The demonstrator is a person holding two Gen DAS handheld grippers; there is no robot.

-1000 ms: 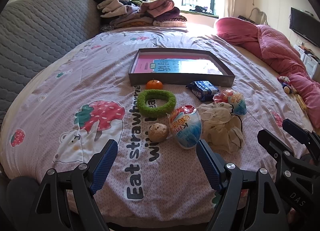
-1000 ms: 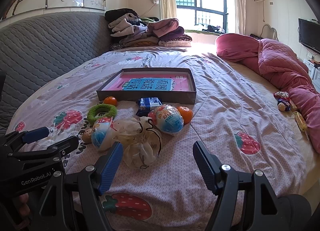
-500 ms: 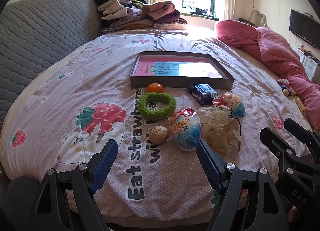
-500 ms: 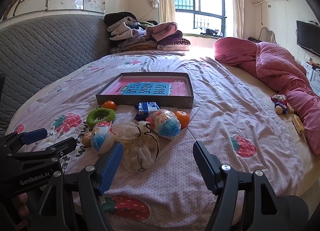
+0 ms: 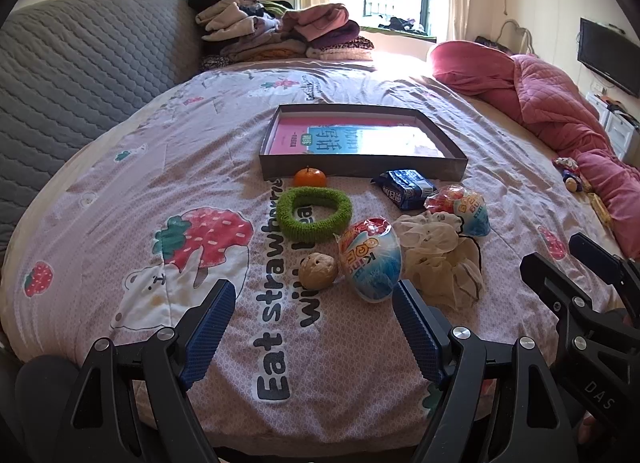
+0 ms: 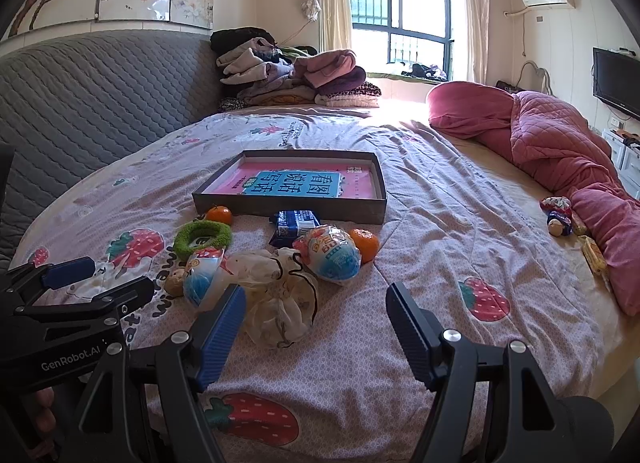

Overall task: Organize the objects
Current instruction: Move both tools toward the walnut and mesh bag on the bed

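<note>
Both tools hang above the near edge of the bed (image 5: 120, 191), the left tool (image 5: 316, 327) and the right tool (image 6: 316, 327) each with fingers spread wide and holding nothing. The small things lie in a group just before the shallow box (image 6: 288, 203): green ring (image 5: 314, 210), two oranges, egg-shaped packets, mesh bag (image 6: 280, 303).

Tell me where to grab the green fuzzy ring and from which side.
Pinch the near arc of the green fuzzy ring from above, one finger in the hole, one outside. It lies flat on the bedspread; the orange crowds its far edge, so the left gripper should probably approach from the near side.
</note>
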